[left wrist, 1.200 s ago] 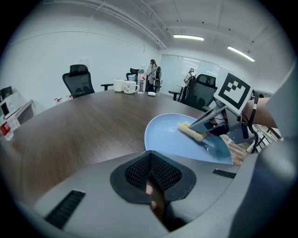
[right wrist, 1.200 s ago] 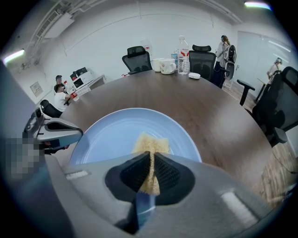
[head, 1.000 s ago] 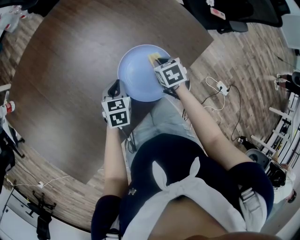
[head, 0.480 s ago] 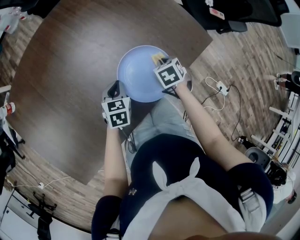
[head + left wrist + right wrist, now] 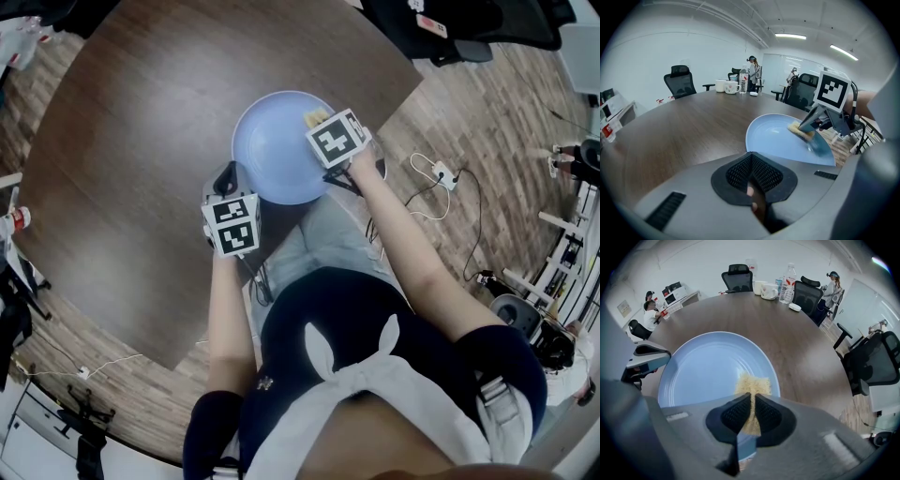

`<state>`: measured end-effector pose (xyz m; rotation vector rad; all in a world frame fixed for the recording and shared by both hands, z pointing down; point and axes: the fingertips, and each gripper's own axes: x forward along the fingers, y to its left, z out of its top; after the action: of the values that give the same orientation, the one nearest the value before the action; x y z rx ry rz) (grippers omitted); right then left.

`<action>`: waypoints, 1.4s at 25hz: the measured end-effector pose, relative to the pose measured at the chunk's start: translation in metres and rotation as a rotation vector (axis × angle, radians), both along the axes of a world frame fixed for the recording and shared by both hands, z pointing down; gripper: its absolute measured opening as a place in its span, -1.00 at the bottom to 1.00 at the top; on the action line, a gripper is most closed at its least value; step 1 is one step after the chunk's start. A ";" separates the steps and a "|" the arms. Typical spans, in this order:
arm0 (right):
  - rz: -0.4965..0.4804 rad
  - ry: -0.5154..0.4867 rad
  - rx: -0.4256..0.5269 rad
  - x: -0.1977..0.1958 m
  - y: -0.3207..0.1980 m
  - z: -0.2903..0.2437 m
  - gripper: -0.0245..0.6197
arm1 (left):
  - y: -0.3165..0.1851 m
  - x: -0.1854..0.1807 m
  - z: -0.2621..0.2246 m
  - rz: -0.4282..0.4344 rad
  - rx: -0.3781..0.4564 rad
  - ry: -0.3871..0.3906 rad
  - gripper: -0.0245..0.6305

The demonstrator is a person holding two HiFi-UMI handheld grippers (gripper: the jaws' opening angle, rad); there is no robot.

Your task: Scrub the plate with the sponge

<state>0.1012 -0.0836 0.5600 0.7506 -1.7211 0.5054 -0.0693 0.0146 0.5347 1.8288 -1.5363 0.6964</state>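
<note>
On the dark wooden surface (image 5: pixel 141 141), near the person's edge, lies one round pale-blue plate (image 5: pixel 267 150). One yellow sponge (image 5: pixel 752 380) rests on the plate's face, close to the rim on the person's right.

Tongs count: two.
- Right tongs (image 5: pixel 752 400): the jaws are clamped on the sponge, which sticks out forward from between the pads and lies flat against the plate.
- Left tongs (image 5: pixel 751 158): the jaws are together, with nothing clearly held. The tips sit at the plate's near left rim. Actual contact with the rim cannot be confirmed.

Far side of the surface: two white mugs (image 5: pixel 726 86) stand side by side, with one clear bottle (image 5: pixel 743 79) just beside them. Mug contents are not visible.

Plate contents: the sponge only, under the right tongs. In the head view, each tongs' marker cube faces upward, one at the plate's left rim and one over its right part.
</note>
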 end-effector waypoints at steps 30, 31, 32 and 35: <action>0.184 -0.241 -0.176 -0.008 0.030 0.000 -0.85 | -0.001 -0.004 0.000 0.012 0.017 0.009 -0.91; 0.183 -0.244 -0.175 -0.009 0.031 0.000 -0.85 | -0.001 -0.004 0.000 0.013 0.016 0.010 -0.91; 0.181 -0.246 -0.173 -0.009 0.033 0.000 -0.85 | -0.001 -0.004 0.000 0.014 0.017 0.012 -0.91; 0.178 -0.249 -0.168 -0.012 0.036 0.000 -0.85 | 0.001 -0.003 -0.001 0.015 0.011 0.021 -0.91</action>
<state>0.0889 -0.0477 0.5604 0.7478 -1.8206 0.8861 -0.0722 0.0158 0.5341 1.8518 -1.5177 0.6743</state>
